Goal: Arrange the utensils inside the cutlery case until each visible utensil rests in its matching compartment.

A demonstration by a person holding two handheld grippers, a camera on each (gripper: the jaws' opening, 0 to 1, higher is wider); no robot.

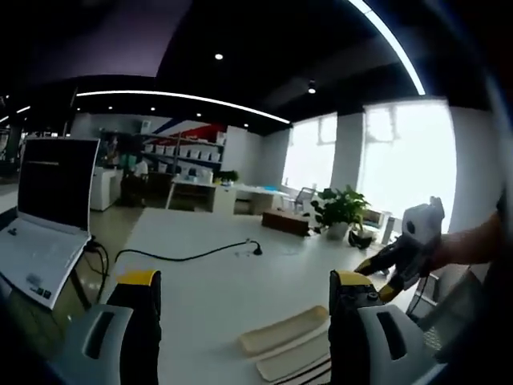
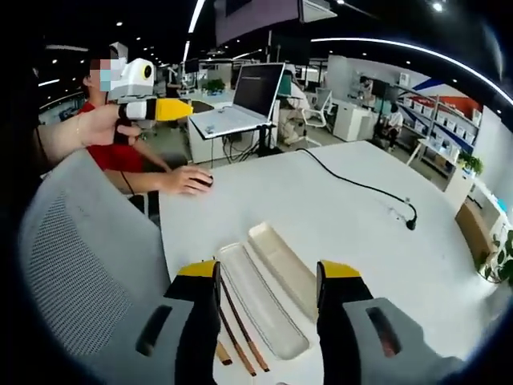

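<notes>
So both tools are up off the white tabletop [image 2: 345,216] right now, holding nothing. The left tool [image 1: 244,285] has its yellow-tipped black jaws spread wide apart, and between them in the left gripper view you can see the cream oblong plastic cutlery case [image 1: 282,330] lying flat near the tabletop's close edge, with its matching flat lid [image 1: 293,357] just beside it. The right tool [image 2: 266,277] is also wide open, hanging over the same stuff: in the right gripper view the case [image 2: 282,258] sits to the right, the lid [image 2: 258,301] alongside it, and a pair of thin brown wooden chopsticks [image 2: 238,330] lies on the tabletop just left of the lid, outside the case. A black cable [image 2: 361,186] snakes across the tabletop further back, well apart from everything. An open laptop [image 2: 244,100] sits on another desk behind.
</notes>
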